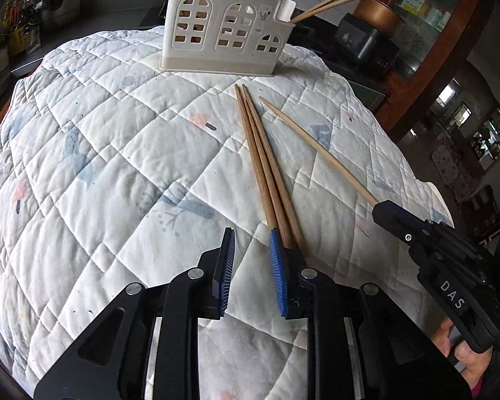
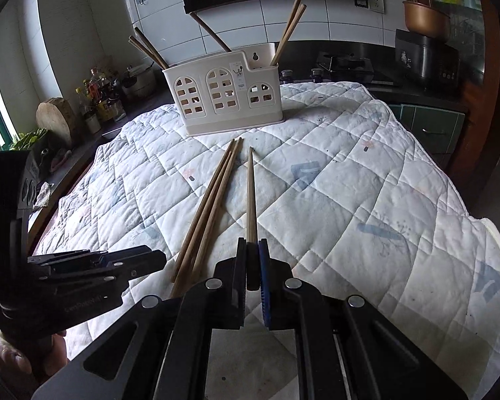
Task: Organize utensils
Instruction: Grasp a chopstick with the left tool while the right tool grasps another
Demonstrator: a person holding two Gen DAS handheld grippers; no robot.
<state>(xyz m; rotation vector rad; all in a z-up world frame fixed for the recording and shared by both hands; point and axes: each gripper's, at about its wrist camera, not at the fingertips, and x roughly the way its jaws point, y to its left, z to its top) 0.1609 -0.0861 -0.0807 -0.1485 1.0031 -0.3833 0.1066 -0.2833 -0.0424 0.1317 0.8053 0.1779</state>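
A cream utensil holder (image 1: 223, 30) with arched cut-outs stands at the far side of the quilted table and also shows in the right wrist view (image 2: 228, 96); several chopsticks stick up from it. Darker wooden chopsticks (image 1: 266, 173) lie together on the quilt, also seen from the right (image 2: 210, 206). My left gripper (image 1: 251, 250) is open just left of their near ends, touching nothing. My right gripper (image 2: 252, 250) is shut on the near end of a single pale chopstick (image 2: 251, 196); it shows in the left wrist view (image 1: 316, 153), its tip low over the quilt.
The white quilted cloth (image 1: 100, 166) covers the table, dropping off at the right edge (image 2: 483, 233). Behind are a dark counter with bottles (image 2: 100, 96), a round wooden board (image 2: 55, 120), a stove (image 2: 346, 63) and a black cooker (image 2: 423, 60).
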